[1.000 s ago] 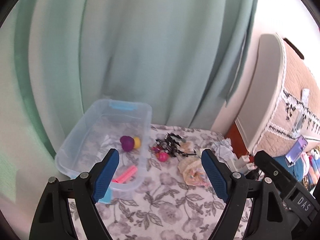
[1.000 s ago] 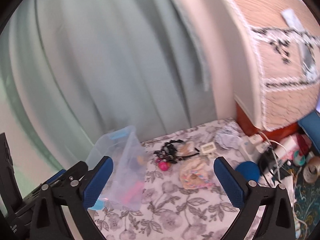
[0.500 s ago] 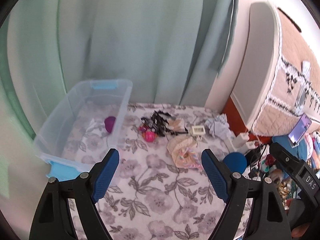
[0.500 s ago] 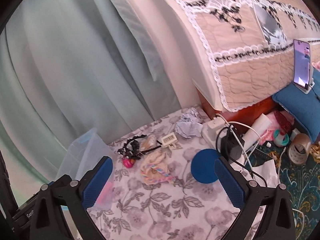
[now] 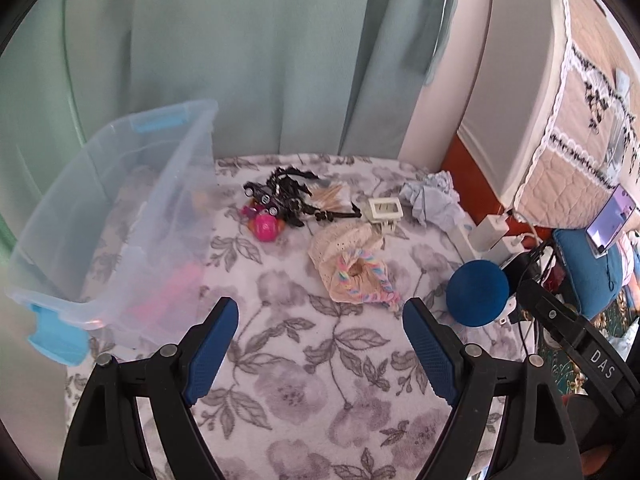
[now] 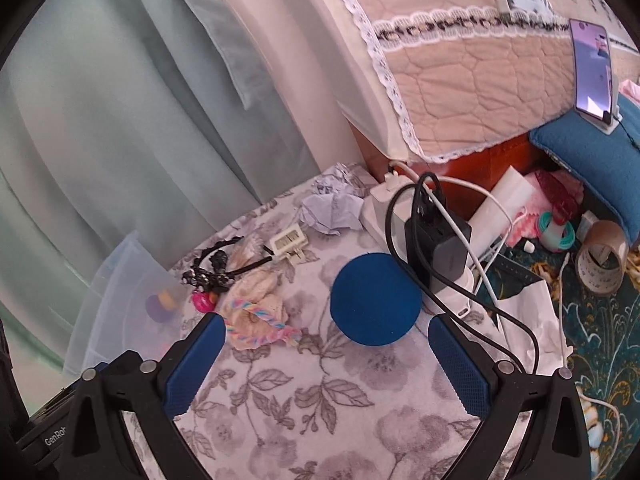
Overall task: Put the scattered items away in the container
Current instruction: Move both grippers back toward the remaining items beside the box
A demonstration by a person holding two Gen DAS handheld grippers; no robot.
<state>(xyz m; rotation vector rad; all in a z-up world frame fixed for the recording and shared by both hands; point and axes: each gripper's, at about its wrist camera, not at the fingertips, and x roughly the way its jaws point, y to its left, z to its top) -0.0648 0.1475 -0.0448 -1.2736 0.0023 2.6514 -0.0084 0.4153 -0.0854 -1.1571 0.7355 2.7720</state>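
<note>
— So, what do we hold?
— Nothing: our left gripper (image 5: 320,344) and right gripper (image 6: 326,362) both gape wide.
— And the bin (image 5: 108,216)?
— At ten o'clock; pink ball (image 5: 265,228), headband (image 5: 288,196) and knit hat (image 5: 352,268) lie at twelve.

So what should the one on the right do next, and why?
Probably lower the open right hand-held gripper over the blue disc. It lies just ahead between the fingers, out on the floral blanket, not yet in the clear bin.
</note>
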